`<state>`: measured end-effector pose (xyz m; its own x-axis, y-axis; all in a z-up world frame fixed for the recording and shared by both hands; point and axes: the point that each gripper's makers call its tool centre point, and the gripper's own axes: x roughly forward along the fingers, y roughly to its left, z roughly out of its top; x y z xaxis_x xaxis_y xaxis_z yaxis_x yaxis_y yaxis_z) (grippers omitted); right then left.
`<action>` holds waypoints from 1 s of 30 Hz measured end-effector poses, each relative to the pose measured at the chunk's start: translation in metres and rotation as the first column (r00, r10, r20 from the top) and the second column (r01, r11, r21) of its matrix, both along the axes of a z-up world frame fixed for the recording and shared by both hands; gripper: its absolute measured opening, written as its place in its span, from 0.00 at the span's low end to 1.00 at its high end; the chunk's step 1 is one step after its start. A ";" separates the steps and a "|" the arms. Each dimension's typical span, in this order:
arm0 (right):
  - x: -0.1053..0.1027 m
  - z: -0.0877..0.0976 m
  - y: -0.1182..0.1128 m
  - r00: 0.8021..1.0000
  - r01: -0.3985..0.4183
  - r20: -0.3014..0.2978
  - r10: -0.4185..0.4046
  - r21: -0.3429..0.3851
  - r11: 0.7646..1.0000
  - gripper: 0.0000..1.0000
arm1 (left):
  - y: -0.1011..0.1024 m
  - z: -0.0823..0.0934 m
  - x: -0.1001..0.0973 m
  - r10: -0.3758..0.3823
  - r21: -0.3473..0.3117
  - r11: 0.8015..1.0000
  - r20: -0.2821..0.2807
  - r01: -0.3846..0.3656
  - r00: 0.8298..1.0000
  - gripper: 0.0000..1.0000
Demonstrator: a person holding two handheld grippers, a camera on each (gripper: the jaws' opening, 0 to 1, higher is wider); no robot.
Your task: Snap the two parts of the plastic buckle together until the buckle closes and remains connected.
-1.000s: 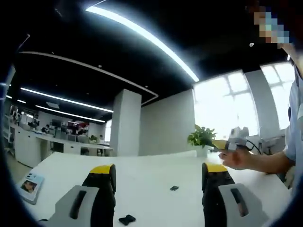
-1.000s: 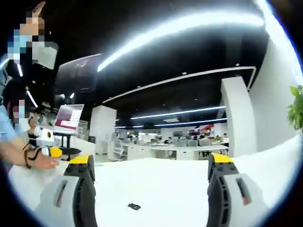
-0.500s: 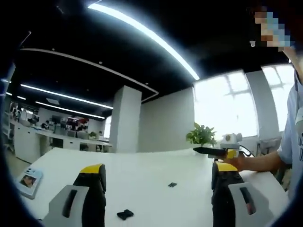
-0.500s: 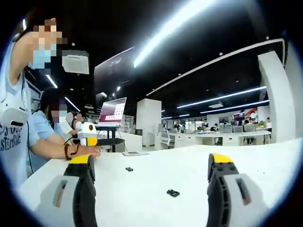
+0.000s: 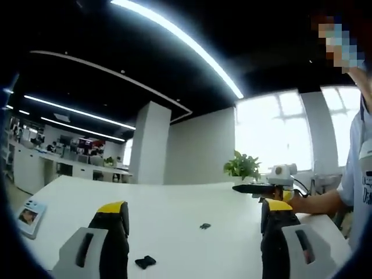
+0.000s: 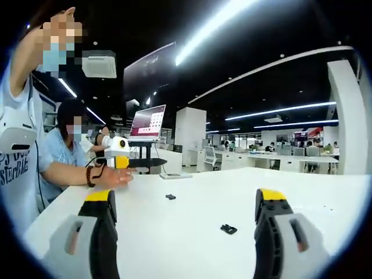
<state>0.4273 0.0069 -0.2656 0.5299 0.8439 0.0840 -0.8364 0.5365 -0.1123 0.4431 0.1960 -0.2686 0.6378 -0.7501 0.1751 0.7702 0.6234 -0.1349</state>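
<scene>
While both claws (image 5: 194, 215) (image 6: 185, 203) apart, two buckle parts (image 5: 145, 262) (image 5: 204, 226) separate on white table (image 5: 174, 203), potted plant (image 5: 243, 167) beyond.

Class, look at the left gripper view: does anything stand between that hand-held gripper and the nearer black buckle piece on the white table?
Nothing visible does. The nearer buckle piece lies on bare white table just ahead of the open left hand-held gripper. The farther buckle piece lies apart, beyond it, not in the way.

bright ceiling strips (image 5: 180, 40) | window (image 5: 273, 133) glare | fisheye-bent edges | sharp
</scene>
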 end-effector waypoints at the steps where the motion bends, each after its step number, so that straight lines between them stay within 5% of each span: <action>1: 0.000 0.002 -0.001 1.000 0.003 0.005 -0.003 0.003 1.000 1.00 | -0.001 0.000 -0.001 -0.002 0.003 1.000 0.007 0.002 1.000 0.91; 8: 0.000 0.014 -0.009 1.000 -0.006 -0.002 0.006 0.100 0.995 1.00 | -0.005 0.001 -0.003 -0.009 0.026 1.000 0.047 0.008 0.999 0.93; 30: 0.002 0.031 -0.020 1.000 0.006 0.004 -0.007 0.232 0.973 1.00 | 0.007 0.003 0.006 0.060 0.013 0.998 0.056 -0.061 0.997 0.88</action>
<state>0.4296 -0.0135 -0.2342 0.5342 0.7978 0.2795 -0.8327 0.5536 0.0116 0.4495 0.2033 -0.2659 0.6719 -0.7128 0.2011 0.7368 0.6709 -0.0838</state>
